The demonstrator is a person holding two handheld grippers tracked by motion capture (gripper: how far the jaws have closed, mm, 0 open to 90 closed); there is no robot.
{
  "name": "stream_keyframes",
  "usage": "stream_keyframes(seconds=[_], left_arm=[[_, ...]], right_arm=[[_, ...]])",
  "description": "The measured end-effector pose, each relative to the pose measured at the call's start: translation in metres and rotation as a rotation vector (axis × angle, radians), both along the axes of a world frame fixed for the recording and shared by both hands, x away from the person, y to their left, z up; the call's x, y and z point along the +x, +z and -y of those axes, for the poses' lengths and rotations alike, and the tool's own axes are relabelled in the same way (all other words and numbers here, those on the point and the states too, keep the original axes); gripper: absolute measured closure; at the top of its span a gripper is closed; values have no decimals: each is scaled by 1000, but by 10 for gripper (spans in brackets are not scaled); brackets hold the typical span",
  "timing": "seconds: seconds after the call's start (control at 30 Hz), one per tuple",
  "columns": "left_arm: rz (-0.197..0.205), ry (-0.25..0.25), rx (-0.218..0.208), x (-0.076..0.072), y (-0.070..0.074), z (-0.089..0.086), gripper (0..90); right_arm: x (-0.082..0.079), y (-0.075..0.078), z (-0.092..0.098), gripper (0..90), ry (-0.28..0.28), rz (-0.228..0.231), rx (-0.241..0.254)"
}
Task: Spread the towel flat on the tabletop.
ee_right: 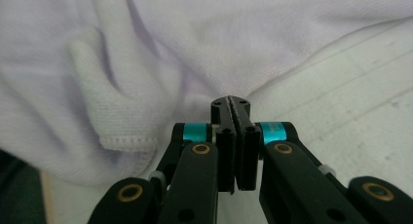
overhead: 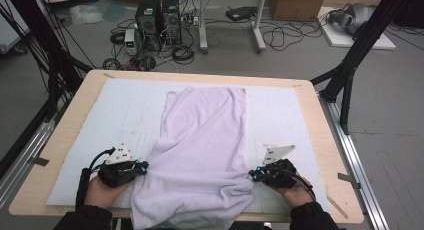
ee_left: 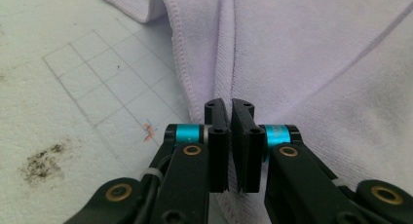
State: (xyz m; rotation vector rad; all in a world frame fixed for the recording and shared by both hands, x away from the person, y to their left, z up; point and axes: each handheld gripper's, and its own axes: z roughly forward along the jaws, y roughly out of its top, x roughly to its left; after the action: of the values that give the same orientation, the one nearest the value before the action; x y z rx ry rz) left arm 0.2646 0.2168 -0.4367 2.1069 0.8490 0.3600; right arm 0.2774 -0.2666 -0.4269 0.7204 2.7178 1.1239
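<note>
A pale lilac towel [overhead: 202,150] is lying lengthwise down the middle of a white gridded mat [overhead: 115,105] that is covering the wooden tabletop [overhead: 327,140]; its near end is bunching up and spilling over the near edge, where the bottom of the high view is cutting it off. The left tool [overhead: 146,167] is sitting at the towel's left edge near the front, and in the left gripper view its jaws are standing almost together, pinching a raised fold of the hemmed edge [ee_left: 187,83] with only a thin slit between the pads. The right tool [overhead: 251,175] is sitting at the towel's right edge, and the right gripper view is showing its jaws pressed together on the cloth where the towel meets the mat. How much fabric is lying between the right pads is hard to make out, since the jaws themselves are hiding the pinch. A rolled towel corner [ee_right: 117,126] is lying just left of those jaws. A dark smudge [ee_left: 43,160] is marking the mat beside the left tool. No containers are standing on the tabletop.
</note>
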Motion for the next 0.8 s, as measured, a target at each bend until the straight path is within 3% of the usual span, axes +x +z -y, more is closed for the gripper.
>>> stream_keyframes(seconds=[0.07, 0.17, 0.23, 0.27, 0.33, 0.37, 0.4, 0.47, 0.53, 0.67, 0.8], left_arm=[[7, -31, -49, -1, 2, 0, 639], [-27, -45, -20, 2, -1, 5, 535], [-46, -65, 14, 4, -7, 11, 553], [-17, -58, 28, 2, -8, 13, 588], [-30, -72, 27, 4, -7, 13, 797], [-26, -71, 36, 4, -6, 13, 820], [-26, -68, 35, 4, -6, 14, 834], [-3, -41, 47, 4, -4, 14, 844], [21, -14, 32, 8, 1, 10, 846], [63, 60, 19, 24, 11, 9, 848], [92, 148, 20, 49, 11, 10, 847]], right_arm=[[0, 5, 1, 748, -12, 24, 55], [5, 5, -8, 618, 21, 22, 99], [9, 0, -20, 563, 70, 6, 91], [11, -3, -26, 564, 84, 13, 68], [15, -10, -37, 653, 110, -11, 22], [16, -13, -41, 725, 114, -13, -4], [17, -12, -44, 857, 119, -1, -1], [22, -10, -49, 866, 139, -17, -26], [27, -2, -54, 867, 124, 31, -43], [45, 18, -62, 867, 54, 101, -29], [73, 17, -65, 866, -30, 103, -44]])
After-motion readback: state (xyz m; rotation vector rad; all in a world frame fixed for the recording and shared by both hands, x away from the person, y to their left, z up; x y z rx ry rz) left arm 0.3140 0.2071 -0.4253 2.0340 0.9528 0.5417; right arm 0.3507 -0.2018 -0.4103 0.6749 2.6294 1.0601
